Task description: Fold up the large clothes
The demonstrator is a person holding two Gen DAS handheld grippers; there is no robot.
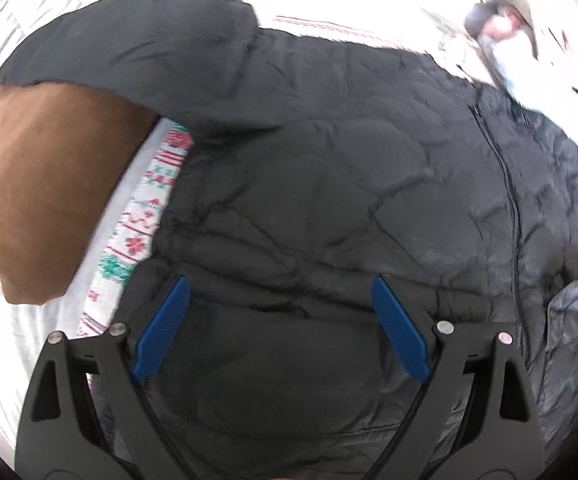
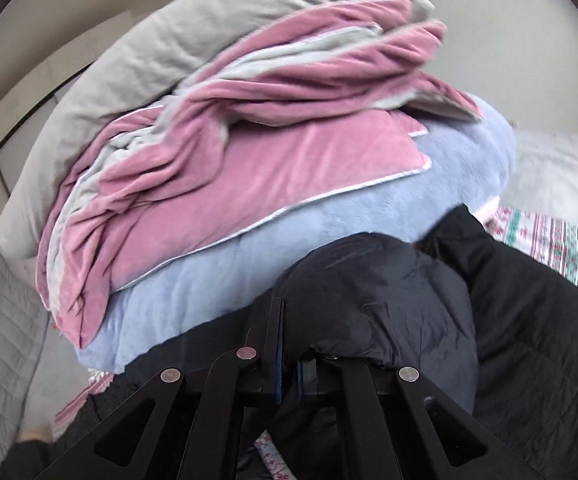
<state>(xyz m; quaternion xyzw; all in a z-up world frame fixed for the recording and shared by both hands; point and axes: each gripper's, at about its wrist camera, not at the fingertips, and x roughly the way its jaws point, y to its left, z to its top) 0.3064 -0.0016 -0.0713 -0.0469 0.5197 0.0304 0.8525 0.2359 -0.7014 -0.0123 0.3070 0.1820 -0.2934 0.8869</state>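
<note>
A large black quilted jacket [image 1: 329,184] lies spread on a bed, its zip [image 1: 505,184] running down the right side and one sleeve [image 1: 137,40] reaching up left. My left gripper [image 1: 283,300] is open, its blue pads [image 1: 165,328] hovering just over the jacket's lower part, holding nothing. My right gripper [image 2: 287,344] is shut on a bunched fold of the black jacket [image 2: 369,300], lifted off the bed. The rest of the jacket [image 2: 529,320] hangs to the right.
A brown cushion [image 1: 45,196] lies left of the jacket on a white sheet with a red-and-green patterned border [image 1: 141,216]. A pile of pink [image 2: 229,168], pale blue [image 2: 289,240] and grey [image 2: 169,28] bedding stands behind the right gripper. The other gripper's handle and hand [image 1: 493,28] show far right.
</note>
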